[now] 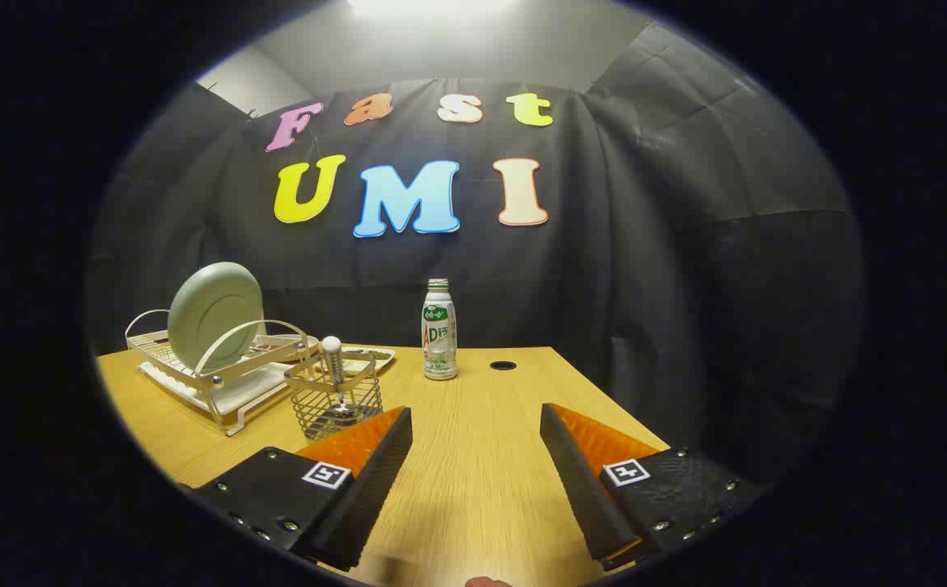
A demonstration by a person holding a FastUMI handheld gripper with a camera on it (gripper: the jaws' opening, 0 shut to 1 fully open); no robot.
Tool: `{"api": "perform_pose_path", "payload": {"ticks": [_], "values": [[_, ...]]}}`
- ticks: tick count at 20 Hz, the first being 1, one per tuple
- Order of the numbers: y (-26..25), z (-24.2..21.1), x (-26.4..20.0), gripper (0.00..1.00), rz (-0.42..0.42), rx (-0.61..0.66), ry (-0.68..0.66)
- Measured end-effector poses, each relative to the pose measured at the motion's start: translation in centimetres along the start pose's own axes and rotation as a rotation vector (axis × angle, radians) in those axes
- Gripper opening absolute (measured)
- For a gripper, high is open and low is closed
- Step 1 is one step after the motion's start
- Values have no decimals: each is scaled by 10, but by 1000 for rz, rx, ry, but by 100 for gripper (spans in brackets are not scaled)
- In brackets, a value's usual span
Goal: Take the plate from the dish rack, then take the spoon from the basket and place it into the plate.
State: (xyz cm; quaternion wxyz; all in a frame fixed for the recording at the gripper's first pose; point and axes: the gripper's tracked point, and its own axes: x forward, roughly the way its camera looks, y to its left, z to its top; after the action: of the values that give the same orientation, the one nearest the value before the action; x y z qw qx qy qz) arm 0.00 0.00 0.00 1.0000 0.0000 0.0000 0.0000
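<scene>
My gripper [475,428] sits at the bottom centre of the frame, fingers spread wide with nothing between them but bare table [481,489]. Nothing is held. The tips hover over the wood, pointing toward the back wall.

Just beyond the left finger, in the lower left of the frame, stands the wire basket [336,403]. The spoon [332,359] stands upright in it, its rounded end poking above the rim; the lower part is hard to read through the mesh.

Further left and behind the basket is the rack [212,379], with the plate [214,316] standing on edge in its slots, tilted back a little, face toward me. A flat tray [367,356] lies behind the basket. A bottle [439,330] stands upright at centre frame, well ahead of the fingers, with a dark hole [503,365] in the table to its right.

Handling estimate, plate first: it looks rigid, smooth and probably slick, moderately heavy for a two-finger pinch, and breakable if ceramic (cannot tell the material). I would take it at the upper rim, one finger on each face, and lift straight out of the slots so it does not catch on the wire hoop in front.

Spoon: light, stiff and thin, likely to pivot in the grip. I would pinch just below the rounded end, clear of the basket rim.
</scene>
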Motion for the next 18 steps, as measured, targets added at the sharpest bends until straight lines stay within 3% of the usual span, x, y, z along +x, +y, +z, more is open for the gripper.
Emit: {"api": "perform_pose_path", "payload": {"ticks": [2,7,14,18], "values": [[-4,6,19,97,-10,10,1],[-9,75,39,97,-23,-17,-77],[14,189,10,97,-47,-24,-101],[53,227,-4,97,-23,-19,-73]]}}
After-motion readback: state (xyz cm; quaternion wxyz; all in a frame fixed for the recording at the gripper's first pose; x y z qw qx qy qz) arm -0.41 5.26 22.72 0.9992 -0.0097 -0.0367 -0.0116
